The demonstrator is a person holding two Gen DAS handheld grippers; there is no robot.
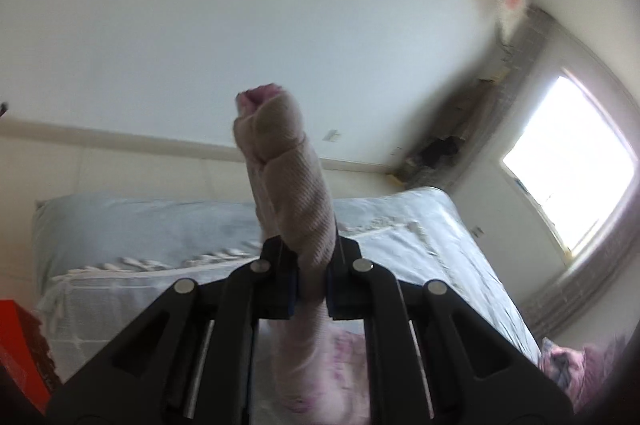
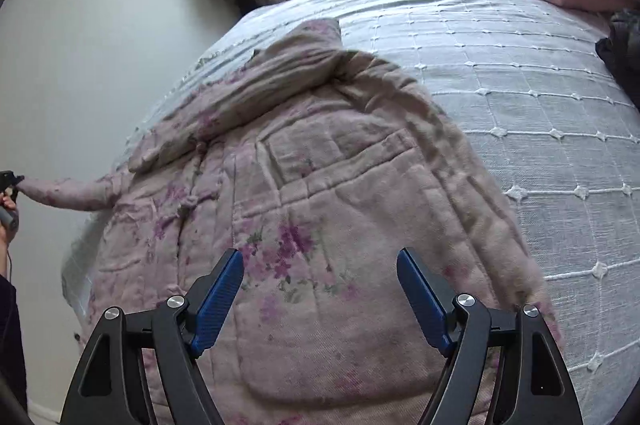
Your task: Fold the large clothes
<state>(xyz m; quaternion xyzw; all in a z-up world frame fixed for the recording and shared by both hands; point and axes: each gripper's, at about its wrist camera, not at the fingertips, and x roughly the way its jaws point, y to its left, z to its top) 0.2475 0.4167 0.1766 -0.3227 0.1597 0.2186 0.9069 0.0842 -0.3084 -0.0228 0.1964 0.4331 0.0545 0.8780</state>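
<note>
Off the bed's [image 2: 520, 105] left edge, the left tool [image 1: 311, 279] clamped the robe's [image 2: 320, 185] sleeve [image 1: 288, 177], probably to fold it inward. Over the near hem, the right tool [image 2: 320, 289] hung open, holding nothing.

The left wrist view is taken from low beside the bed and is tilted upward, so that the white wall [image 1: 280, 5] and bright window [image 1: 572, 165] are seen past a rolled pink quilted sleeve [image 1: 292, 185] held very close to the lens. The right wrist view is aimed down, close above the pink floral quilted robe [image 2: 312, 205]. The pale blue quilted bedspread [image 2: 520, 73], the window and the sleeve are shared by both views.
</note>
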